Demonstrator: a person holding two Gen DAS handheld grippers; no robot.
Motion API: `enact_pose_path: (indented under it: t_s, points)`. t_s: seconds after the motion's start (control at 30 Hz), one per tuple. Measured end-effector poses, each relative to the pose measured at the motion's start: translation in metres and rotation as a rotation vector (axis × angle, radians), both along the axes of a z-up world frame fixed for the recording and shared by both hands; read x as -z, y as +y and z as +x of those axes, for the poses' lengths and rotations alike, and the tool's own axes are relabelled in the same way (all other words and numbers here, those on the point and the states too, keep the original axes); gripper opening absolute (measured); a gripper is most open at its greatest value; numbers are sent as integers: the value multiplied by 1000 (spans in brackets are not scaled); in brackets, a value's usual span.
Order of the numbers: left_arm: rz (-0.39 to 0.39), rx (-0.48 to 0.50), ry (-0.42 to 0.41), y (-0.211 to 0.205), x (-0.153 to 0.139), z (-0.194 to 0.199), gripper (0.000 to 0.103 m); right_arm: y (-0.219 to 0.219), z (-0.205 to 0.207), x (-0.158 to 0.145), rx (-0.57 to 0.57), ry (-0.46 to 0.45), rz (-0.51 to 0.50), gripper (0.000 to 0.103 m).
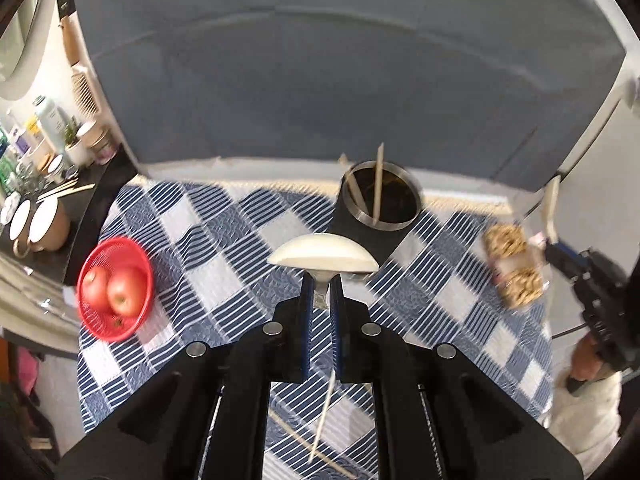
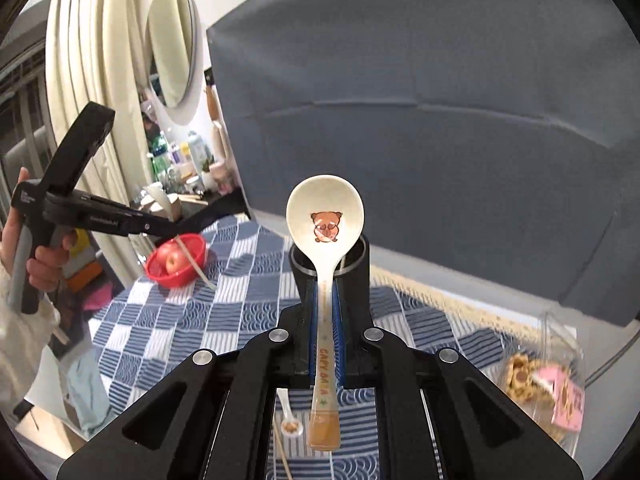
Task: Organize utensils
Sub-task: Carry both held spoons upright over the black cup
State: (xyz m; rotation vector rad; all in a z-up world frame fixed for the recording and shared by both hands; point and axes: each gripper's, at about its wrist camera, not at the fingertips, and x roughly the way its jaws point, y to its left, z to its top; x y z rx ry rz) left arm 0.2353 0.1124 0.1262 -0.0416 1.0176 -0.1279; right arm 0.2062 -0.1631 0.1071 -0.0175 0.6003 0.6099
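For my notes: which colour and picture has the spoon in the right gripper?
Cream spoon with a brown cartoon animal in its bowl; right wrist view shows it best.

home dining nook | checked tablecloth (image 1: pixel 224 240) | apple basket (image 1: pixel 116 288) | mugs (image 1: pixel 44 224) | wall mirror (image 2: pixel 172 44)

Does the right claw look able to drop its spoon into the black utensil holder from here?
Probably yes. The right claw, shut on the cartoon spoon, sits just before the black utensil holder, whose open top holds only chopsticks.
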Motion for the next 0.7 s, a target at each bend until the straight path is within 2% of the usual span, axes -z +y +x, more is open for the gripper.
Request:
enact_pose_path:
  t_s: [0.27, 0.5, 0.7]
  points:
    - [-57, 72, -42, -13, -25, 32, 8, -1, 32, -19, -26, -29, 57, 7]
    - [-99, 120, -34, -20, -23, 63, 8, 4, 66, -17, -72, -3, 139, 7]
    - [-94, 161, -20, -27, -12, 86, 8, 5, 108, -7, -87, 46, 239, 7]
